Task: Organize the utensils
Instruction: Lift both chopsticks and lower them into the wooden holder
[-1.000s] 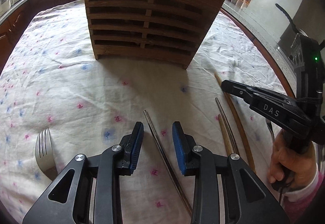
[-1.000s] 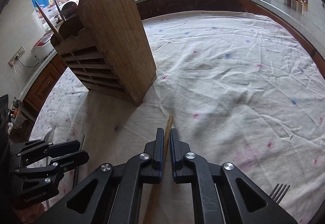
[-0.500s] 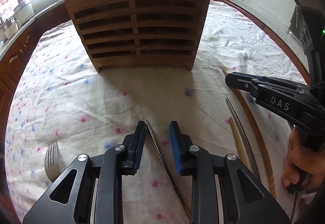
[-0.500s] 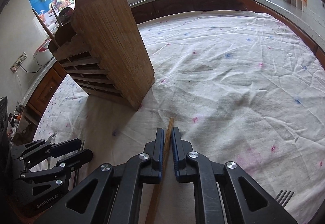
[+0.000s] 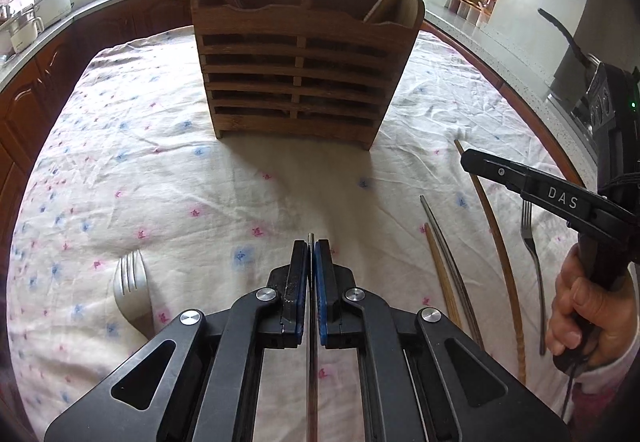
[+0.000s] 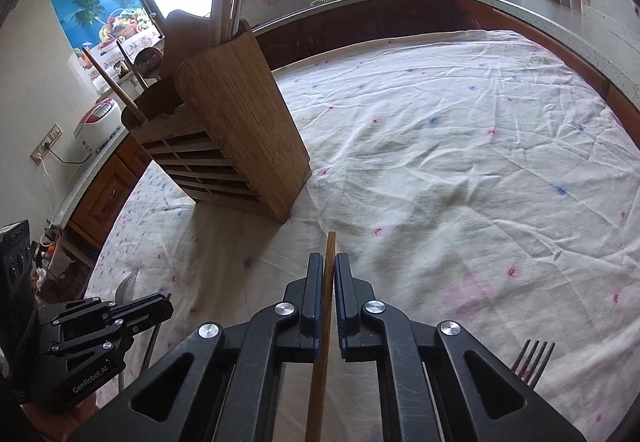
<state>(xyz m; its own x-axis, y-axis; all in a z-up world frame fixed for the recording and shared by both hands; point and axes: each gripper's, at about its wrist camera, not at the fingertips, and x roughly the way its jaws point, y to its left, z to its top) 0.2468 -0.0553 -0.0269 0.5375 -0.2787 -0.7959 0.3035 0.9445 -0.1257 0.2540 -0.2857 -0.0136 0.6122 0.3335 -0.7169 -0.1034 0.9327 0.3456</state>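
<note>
Left fork [image 5: 132, 290]: flat on the cloth [image 5: 160, 177], tines pointing away, just left of the left gripper and clear of it.

Left gripper [image 5: 311, 254]: fingers [image 5: 299, 274] pressed nearly together on a thin metal chopstick [image 5: 311, 362]. The stick runs straight down the slot between the blue pads, its tip poking just past the fingertips and its length trailing back under the gripper body. In the right wrist view this gripper [image 6: 160, 304] shows low at the left, jaws together.

Rack [image 5: 300, 69]: wooden holder with slatted front, standing upright on the cloth ahead of the left gripper, well apart from it. Chopsticks lean out of both its left and right top pockets.

Loose sticks: a wooden chopstick [image 5: 440, 274] and a metal one [image 5: 448, 254] lie side by side on the cloth right of the left gripper; a long curved wooden stick [image 5: 500, 254] lies further right.

Right gripper [image 6: 329, 274]: fingers [image 6: 314, 290] drawn close around a wooden chopstick [image 6: 323, 342]. The stick sits between the pads, leaning toward the left one, with a sliver of gap on the right; its end juts beyond the fingertips over the cloth. From the left wrist view the gripper [image 5: 466, 161] hangs over the curved stick's far end, a hand [image 5: 580, 310] on its grip.

Right fork [image 5: 532, 266]: on the cloth at the far right, beneath the right gripper's body.
</note>
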